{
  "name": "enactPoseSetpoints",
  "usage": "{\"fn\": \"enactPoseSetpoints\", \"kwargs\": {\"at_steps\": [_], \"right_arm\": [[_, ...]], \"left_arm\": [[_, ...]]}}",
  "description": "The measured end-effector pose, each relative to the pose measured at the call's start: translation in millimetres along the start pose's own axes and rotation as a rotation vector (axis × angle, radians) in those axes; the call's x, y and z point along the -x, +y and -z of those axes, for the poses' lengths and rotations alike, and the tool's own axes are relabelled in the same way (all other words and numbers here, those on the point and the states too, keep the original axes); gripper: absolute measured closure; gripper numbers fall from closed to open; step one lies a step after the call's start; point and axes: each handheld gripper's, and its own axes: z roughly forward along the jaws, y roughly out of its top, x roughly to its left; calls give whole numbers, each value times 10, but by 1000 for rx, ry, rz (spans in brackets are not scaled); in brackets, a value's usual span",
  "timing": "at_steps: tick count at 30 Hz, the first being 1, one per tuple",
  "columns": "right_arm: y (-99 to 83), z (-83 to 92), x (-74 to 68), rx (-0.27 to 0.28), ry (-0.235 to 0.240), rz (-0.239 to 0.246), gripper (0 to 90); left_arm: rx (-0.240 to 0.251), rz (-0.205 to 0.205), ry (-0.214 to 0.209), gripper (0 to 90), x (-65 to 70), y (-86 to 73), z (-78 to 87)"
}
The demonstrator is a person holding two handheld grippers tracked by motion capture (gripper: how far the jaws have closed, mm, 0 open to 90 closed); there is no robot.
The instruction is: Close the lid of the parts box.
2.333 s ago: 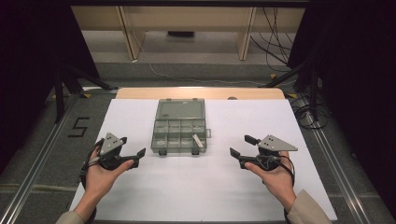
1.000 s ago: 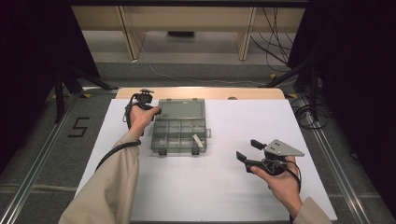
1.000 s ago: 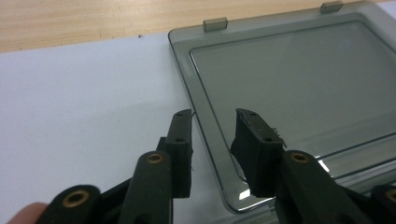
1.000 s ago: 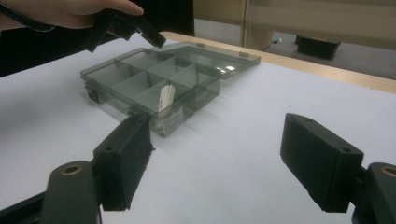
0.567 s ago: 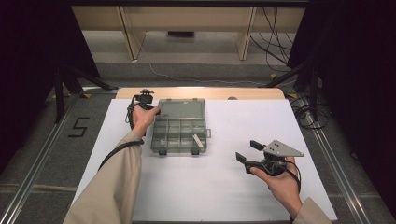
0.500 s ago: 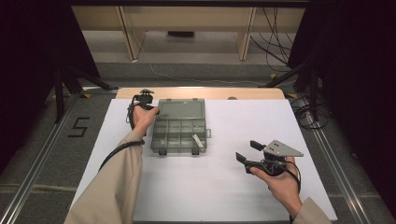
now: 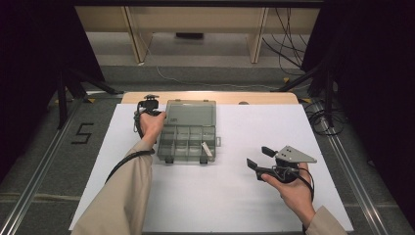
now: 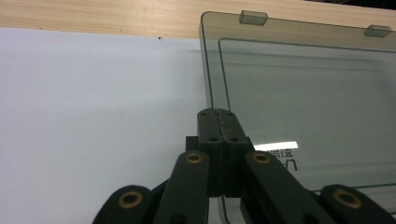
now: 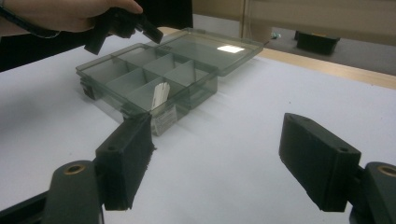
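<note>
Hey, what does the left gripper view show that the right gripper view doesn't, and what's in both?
Left gripper view: the left gripper up close, its jaws shut on the side edge of the open lid, with the wooden table edge behind.

Right gripper view: the right gripper with jaws wide open over bare white tabletop, the organizer box's compartments, and a small white piece standing in one front compartment.

Both: the clear organizer box's lid, the white surface, and the left gripper pinching the lid edge.
</note>
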Motion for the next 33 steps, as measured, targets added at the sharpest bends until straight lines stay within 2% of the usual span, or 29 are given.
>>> {"fn": "enactPoseSetpoints", "kwargs": {"at_steps": [3, 4, 5, 9, 11, 12, 13, 15, 17, 18, 22, 26, 29, 30, 32, 33], "right_arm": [[27, -23, 24, 0, -6, 4, 278], [37, -52, 30, 18, 3, -4, 283], [60, -61, 38, 13, -9, -3, 288], [172, -185, 73, 18, 0, -16, 296], [241, -267, 83, 13, -17, -12, 304], [269, -332, 86, 27, -11, -16, 304], [309, -371, 94, 10, -18, -14, 306], [374, -507, 109, 24, -14, -16, 314], [448, -630, 135, 15, -27, -9, 318], [482, -706, 147, 22, -22, -21, 323], [638, -992, 206, 2, -51, -46, 343], [778, -1322, 260, -33, -69, -56, 361], [868, -1562, 286, -88, -78, -87, 390], [875, -1631, 300, -87, -88, -79, 394], [906, -1770, 305, -129, -93, -100, 404], [912, -1833, 308, -158, -97, -90, 406]], "left_arm": [[10, -1, 1, 894, -6, -6, 20], [4, 0, 1, 895, -5, 0, 35], [14, 2, 3, 895, -1, 2, 38], [34, 4, 6, 895, 10, 18, 63], [32, 0, 1, 896, 9, 25, 75], [36, 0, 0, 896, 13, 25, 78], [36, -1, 1, 896, 16, 26, 84], [43, 2, 1, 896, 25, 25, 93], [45, 3, 1, 896, 29, 28, 97], [45, 3, 1, 896, 31, 31, 102], [48, 1, 2, 896, 33, 38, 125], [50, 0, 3, 896, 33, 41, 136], [51, 0, 3, 896, 38, 42, 139], [53, 1, 3, 896, 37, 41, 139], [57, 3, 0, 896, 33, 38, 140], [58, 2, 0, 896, 31, 37, 142]]}}
